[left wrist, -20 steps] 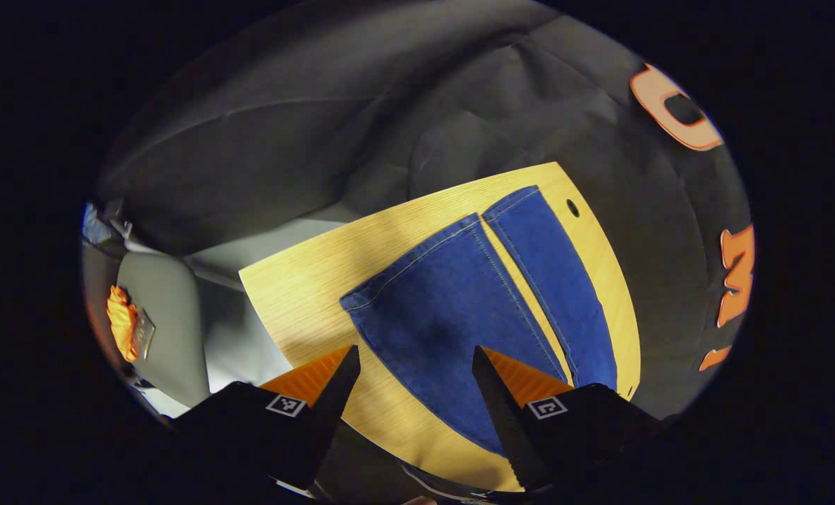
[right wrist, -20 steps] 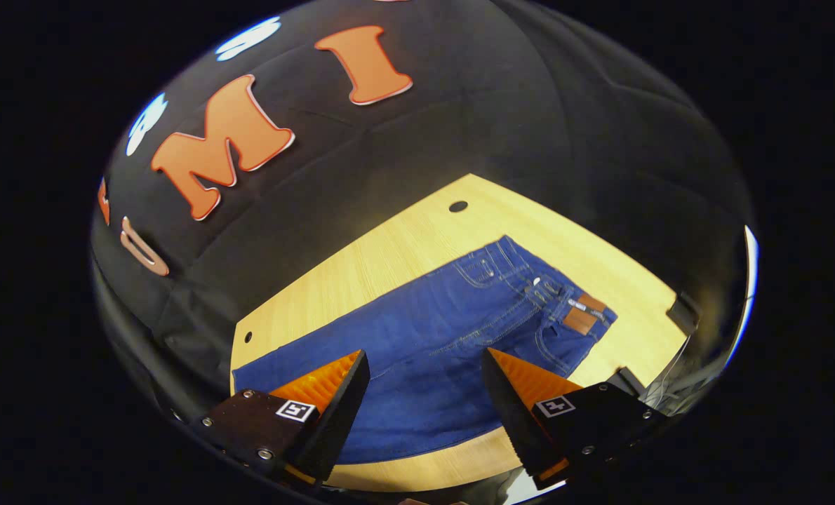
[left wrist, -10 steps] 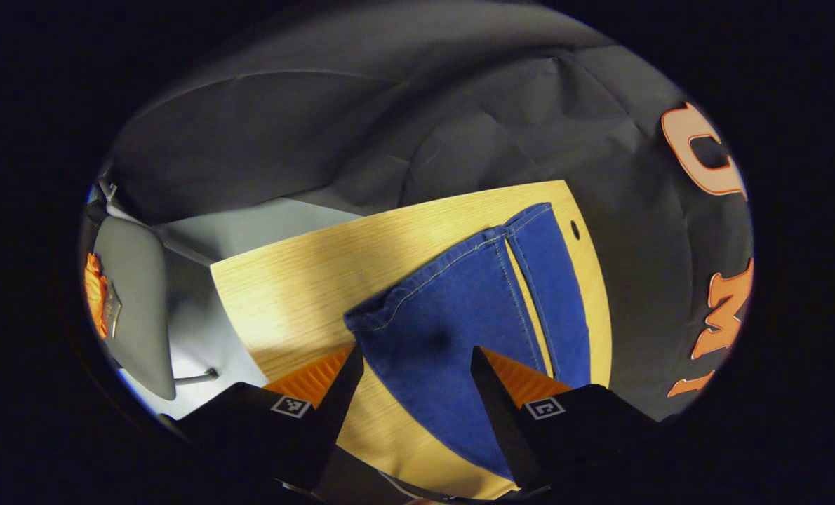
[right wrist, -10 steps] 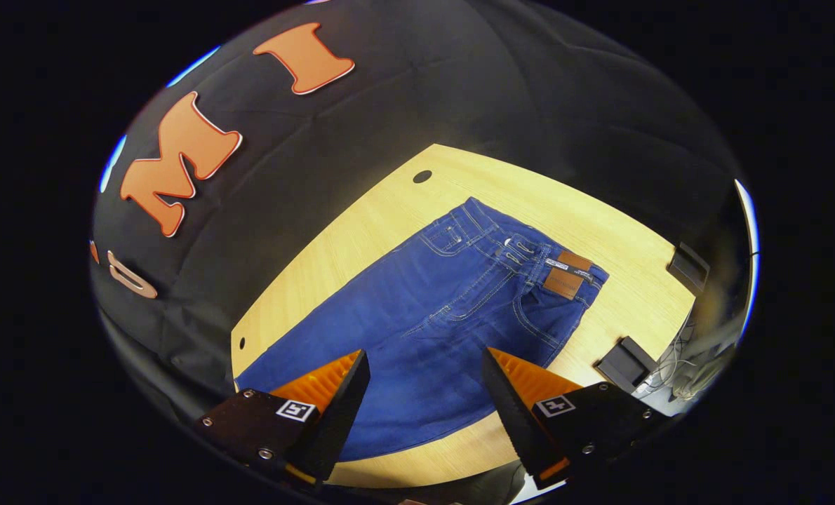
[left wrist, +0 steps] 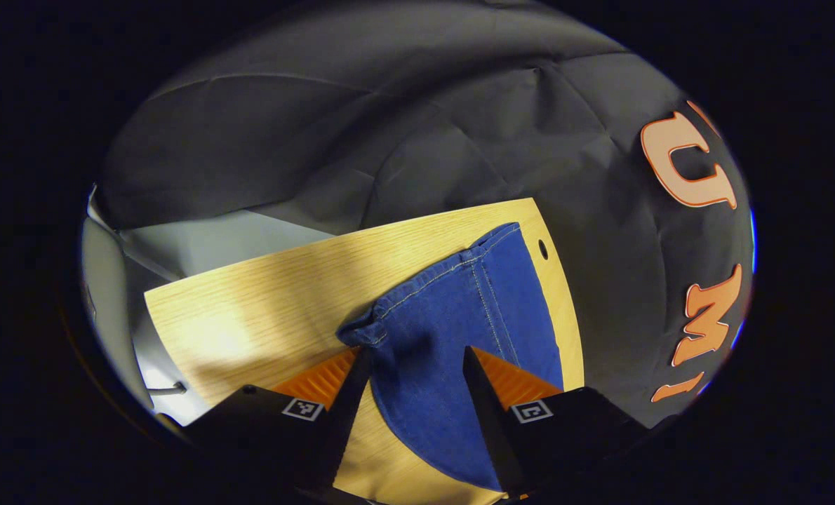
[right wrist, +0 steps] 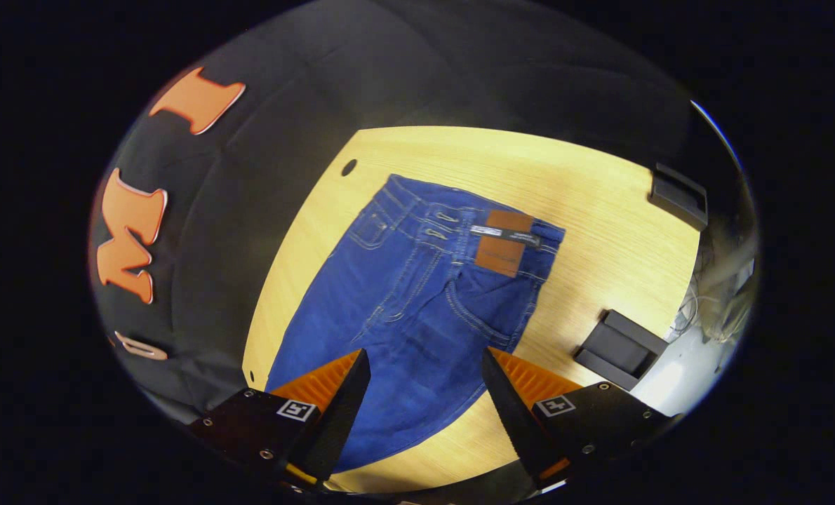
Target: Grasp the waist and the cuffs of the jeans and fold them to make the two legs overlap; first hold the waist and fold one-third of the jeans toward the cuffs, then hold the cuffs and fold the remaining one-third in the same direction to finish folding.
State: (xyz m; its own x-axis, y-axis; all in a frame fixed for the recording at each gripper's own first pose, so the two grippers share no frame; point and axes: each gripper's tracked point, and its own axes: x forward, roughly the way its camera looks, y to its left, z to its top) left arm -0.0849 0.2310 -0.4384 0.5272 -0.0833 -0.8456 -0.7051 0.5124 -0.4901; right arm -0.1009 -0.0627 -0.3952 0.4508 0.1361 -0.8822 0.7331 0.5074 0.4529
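Two grippers hover over one pair of jeans [right wrist: 417, 301] lying flat on the wooden table [right wrist: 600, 182]. Left gripper [left wrist: 412, 382] hangs above the leg end, jaws wide apart, holding nothing; the cuffs [left wrist: 445, 277] sit just ahead of its tips, near the table's far edge. Right gripper [right wrist: 423, 382] hangs above the thigh area, jaws likewise wide and empty; the waist [right wrist: 459, 224] lies farther ahead.

Judged step: the opening one, folding lengthwise so the legs overlap. In the left gripper view the legs lie side by side, touching or slightly overlapping; which, I cannot tell. No cloth is gripped yet.

Next move, as I read it: the right gripper must travel forward to the waistband, the left must drop onto the near cuff corner, and each has to pinch the cloth edge against the table before lifting.

Materials: dark blue denim, heavy-looking, pale contrast stitching along seams and hem. Near cuff corner is rumpled and raised slightly. A brown patch [right wrist: 500, 245] sits on the waistband. Tabletop is pale wood grain, smooth, with small round holes [right wrist: 349, 167] near the corners and two dark blocks [right wrist: 621, 347] at one side.
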